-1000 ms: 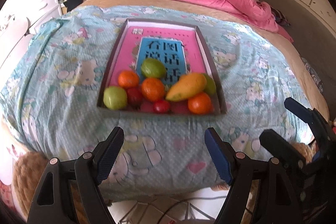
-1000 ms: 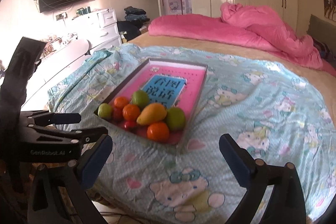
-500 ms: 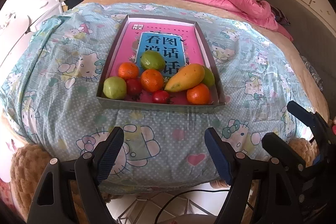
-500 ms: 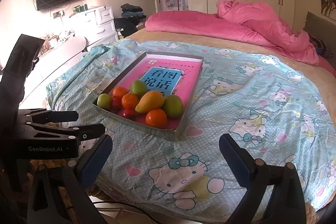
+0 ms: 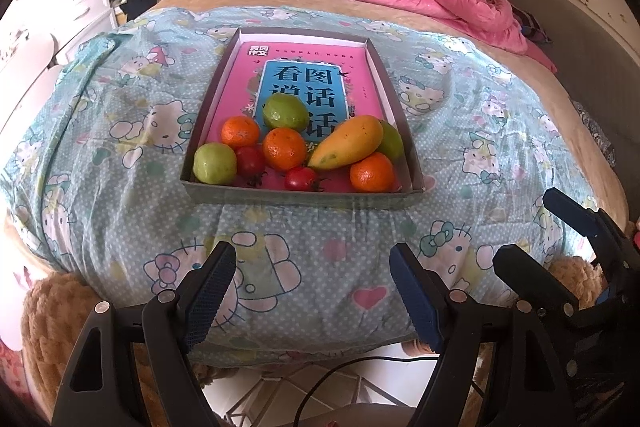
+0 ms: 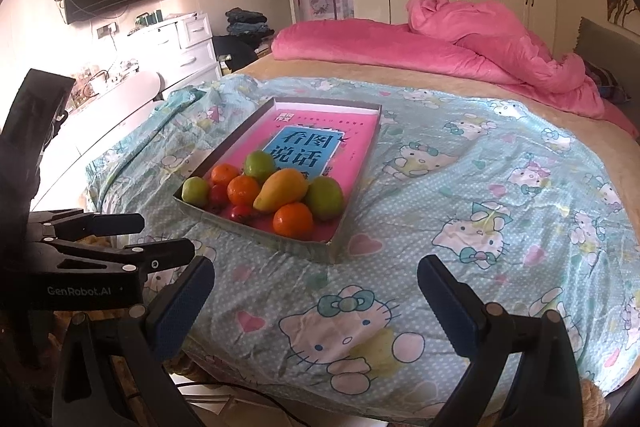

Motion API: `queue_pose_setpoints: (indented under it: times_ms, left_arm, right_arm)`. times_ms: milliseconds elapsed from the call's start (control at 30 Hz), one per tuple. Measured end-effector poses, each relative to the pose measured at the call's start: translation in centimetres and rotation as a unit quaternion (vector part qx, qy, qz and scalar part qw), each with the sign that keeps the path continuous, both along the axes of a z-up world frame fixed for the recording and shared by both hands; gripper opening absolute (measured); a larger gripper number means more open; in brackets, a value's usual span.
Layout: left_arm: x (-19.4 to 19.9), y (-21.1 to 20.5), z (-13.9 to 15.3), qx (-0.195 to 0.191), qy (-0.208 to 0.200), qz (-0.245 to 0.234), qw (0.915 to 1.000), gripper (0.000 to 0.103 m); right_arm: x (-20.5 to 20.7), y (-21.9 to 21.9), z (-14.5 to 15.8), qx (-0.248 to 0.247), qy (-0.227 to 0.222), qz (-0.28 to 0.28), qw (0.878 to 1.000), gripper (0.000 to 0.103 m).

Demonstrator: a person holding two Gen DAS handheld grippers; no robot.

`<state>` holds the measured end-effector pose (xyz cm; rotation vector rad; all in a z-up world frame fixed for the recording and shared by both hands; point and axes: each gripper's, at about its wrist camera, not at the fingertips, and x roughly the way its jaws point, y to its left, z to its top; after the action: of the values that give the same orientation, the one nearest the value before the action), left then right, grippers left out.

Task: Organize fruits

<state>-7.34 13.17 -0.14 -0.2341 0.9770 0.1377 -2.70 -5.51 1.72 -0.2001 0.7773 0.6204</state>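
Ahead of both gaping, empty tongs, left [image 5: 312, 291] and right [image 6: 316, 297], the fruits [image 5: 296, 147] lie heaped in the tray [image 5: 304, 195], fitting either gathered or unsorted.

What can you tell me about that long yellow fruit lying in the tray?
The mango is the longest fruit in the tray, smooth-skinned, orange-yellow with a greenish tint at its pointed near end. It lies on its side, slanting across the pile at the tray's near end. It leans on an orange to its left, a green fruit sits behind it, and another orange rests at its front. Neither tool touches it.
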Motion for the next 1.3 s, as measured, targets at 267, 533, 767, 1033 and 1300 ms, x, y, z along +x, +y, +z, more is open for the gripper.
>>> queue_pose_setpoints:
  times_ms: [267, 533, 767, 1033, 1300]
  left_arm:
    - [0.04, -0.06, 0.05, 0.0, 0.0, -0.001, 1.0, 0.08]
    - [0.12, 0.05, 0.01, 0.0, 0.001, 0.001, 1.0, 0.08]
    - [0.17, 0.14, -0.08, 0.0, 0.004, 0.002, 1.0, 0.08]
    - [0.15, 0.22, -0.1, 0.002, 0.003, 0.003, 1.0, 0.08]
    - [0.13, 0.26, -0.11, 0.005, 0.004, 0.005, 1.0, 0.08]
  right_arm:
    - [0.12, 0.07, -0.25, -0.002, 0.005, 0.0, 1.0, 0.102]
    - [0.31, 0.07, -0.34, -0.002, 0.007, -0.002, 1.0, 0.102]
    - [0.35, 0.14, -0.43, -0.004, 0.007, -0.001, 1.0, 0.102]
    - [0.38, 0.19, -0.45, -0.005, 0.007, 0.0, 1.0, 0.102]
    - [0.35, 0.2, -0.43, -0.004, 0.007, -0.001, 1.0, 0.102]
